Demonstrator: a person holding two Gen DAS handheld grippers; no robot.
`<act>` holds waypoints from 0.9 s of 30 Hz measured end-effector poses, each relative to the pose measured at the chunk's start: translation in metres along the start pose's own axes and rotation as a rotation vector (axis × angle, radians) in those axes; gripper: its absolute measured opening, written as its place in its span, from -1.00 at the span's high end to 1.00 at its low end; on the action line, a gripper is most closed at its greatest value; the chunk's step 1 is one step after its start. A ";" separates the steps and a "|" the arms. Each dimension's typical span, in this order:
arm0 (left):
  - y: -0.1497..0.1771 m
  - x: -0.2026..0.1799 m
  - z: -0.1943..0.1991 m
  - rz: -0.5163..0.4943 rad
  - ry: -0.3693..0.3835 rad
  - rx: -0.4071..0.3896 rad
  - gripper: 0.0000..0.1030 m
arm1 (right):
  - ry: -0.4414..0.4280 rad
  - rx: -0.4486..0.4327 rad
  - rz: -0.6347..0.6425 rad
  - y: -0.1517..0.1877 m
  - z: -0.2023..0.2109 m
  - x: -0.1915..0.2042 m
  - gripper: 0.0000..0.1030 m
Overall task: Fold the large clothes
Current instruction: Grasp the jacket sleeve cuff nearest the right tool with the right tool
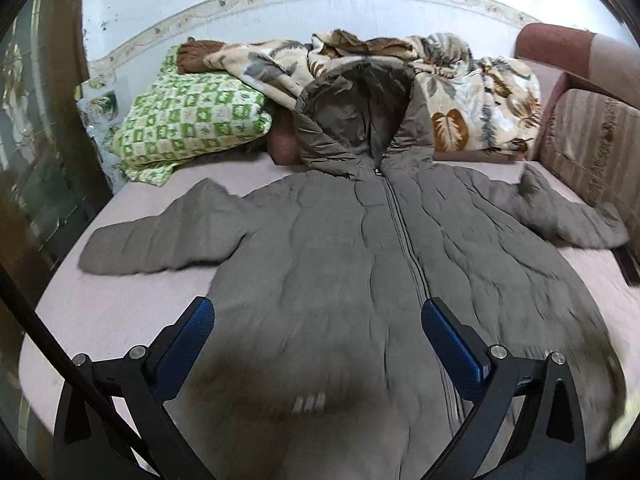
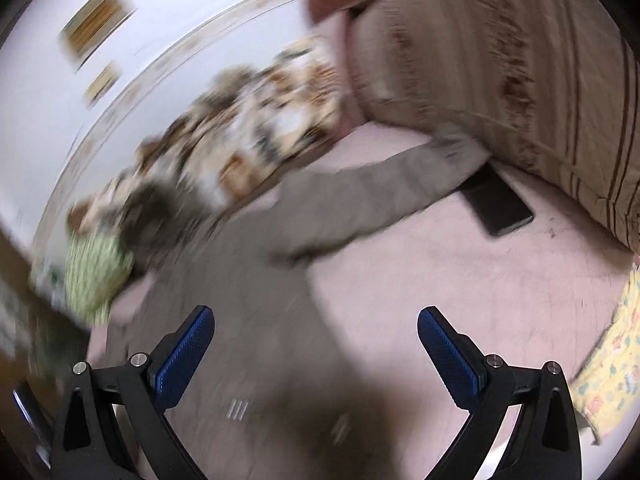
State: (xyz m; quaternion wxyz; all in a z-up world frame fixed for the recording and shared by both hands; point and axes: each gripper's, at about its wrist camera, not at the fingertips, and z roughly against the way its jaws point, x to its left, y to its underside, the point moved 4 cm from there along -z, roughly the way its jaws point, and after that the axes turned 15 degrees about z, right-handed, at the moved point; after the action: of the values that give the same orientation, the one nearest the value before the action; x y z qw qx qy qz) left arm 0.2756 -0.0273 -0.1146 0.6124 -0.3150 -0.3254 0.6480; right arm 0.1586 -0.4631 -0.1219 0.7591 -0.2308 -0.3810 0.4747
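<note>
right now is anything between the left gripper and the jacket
Nothing visible. The left gripper is open right above the grey jacket, which lies spread flat on the bed, zipper up. The leaf-print blanket and green pillow sit beyond the hood, out of the path.

The bed (image 1: 132, 304) has a pale pink sheet. On it lie a grey padded jacket (image 1: 344, 264), a green checked pillow (image 1: 188, 124), a leaf-print blanket (image 1: 480, 96) and a black phone (image 2: 498, 204).
</note>
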 end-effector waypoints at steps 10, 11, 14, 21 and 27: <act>0.000 0.015 -0.069 0.128 0.051 0.061 -1.00 | 0.166 -0.044 -0.311 -0.066 -0.101 -0.163 -0.18; 0.000 0.018 -0.070 0.136 0.053 0.063 -1.00 | 0.172 -0.039 -0.314 -0.065 -0.108 -0.171 -0.10; -0.002 0.022 -0.079 0.151 0.063 0.086 -1.00 | 0.199 -0.012 -0.336 -0.072 -0.133 -0.193 -0.02; 0.009 0.012 -0.088 0.138 0.092 0.147 -1.00 | 0.292 0.014 -0.347 -0.081 -0.163 -0.219 0.01; 0.012 0.005 -0.090 0.144 0.104 0.182 -1.00 | 0.299 0.008 -0.343 -0.080 -0.174 -0.228 0.03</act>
State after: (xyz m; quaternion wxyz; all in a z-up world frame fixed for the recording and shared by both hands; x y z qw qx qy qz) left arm 0.3407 -0.0193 -0.1777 0.6065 -0.3136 -0.2096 0.6999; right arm 0.2824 -0.7013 -0.2518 0.8776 -0.2275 -0.2962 0.3007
